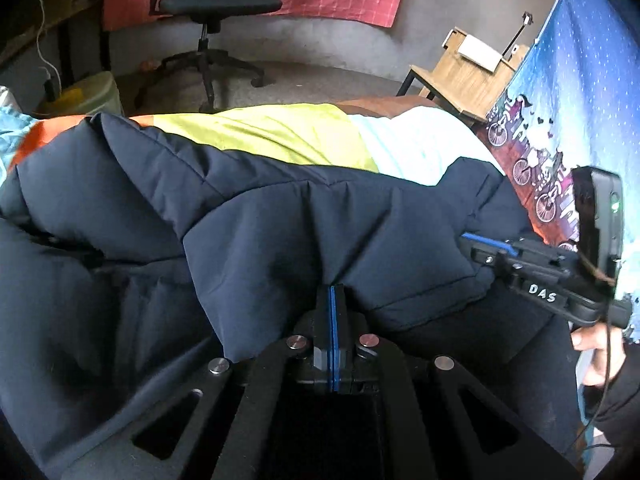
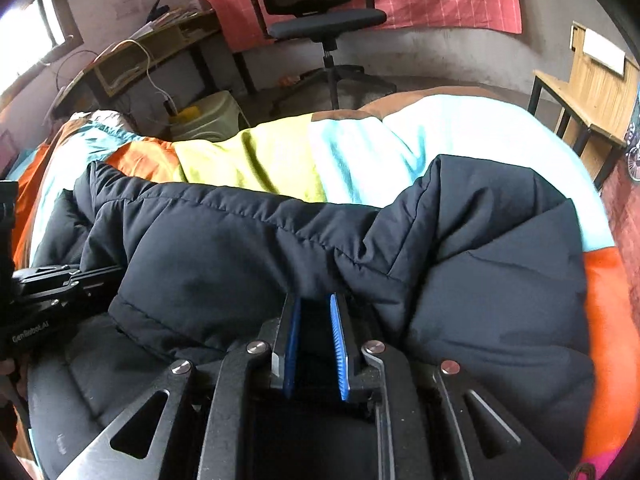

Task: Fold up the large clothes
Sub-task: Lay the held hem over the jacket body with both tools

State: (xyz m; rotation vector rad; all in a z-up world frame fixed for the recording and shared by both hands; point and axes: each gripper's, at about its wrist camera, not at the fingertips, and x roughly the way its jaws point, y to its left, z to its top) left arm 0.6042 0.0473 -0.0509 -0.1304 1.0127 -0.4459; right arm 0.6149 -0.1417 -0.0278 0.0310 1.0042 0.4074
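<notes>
A dark navy padded jacket [image 1: 260, 232] lies bunched on a bed with a multicoloured cover [image 1: 280, 136]. My left gripper [image 1: 333, 292] is shut on a fold of the jacket, its blue pads pressed together on the cloth. In the right wrist view the jacket [image 2: 240, 248] fills the middle, and my right gripper [image 2: 316, 300] pinches a thick fold of it, its blue pads a little apart around the cloth. The right gripper also shows at the right of the left wrist view [image 1: 480, 242], the left gripper's body at the left edge of the right wrist view [image 2: 48, 284].
A black office chair [image 2: 320, 12] stands on the floor beyond the bed. A wooden side table [image 1: 464, 76] is at the right, a desk with cables [image 2: 132, 64] at the left. A blue printed hanging [image 1: 576, 100] runs along the right side.
</notes>
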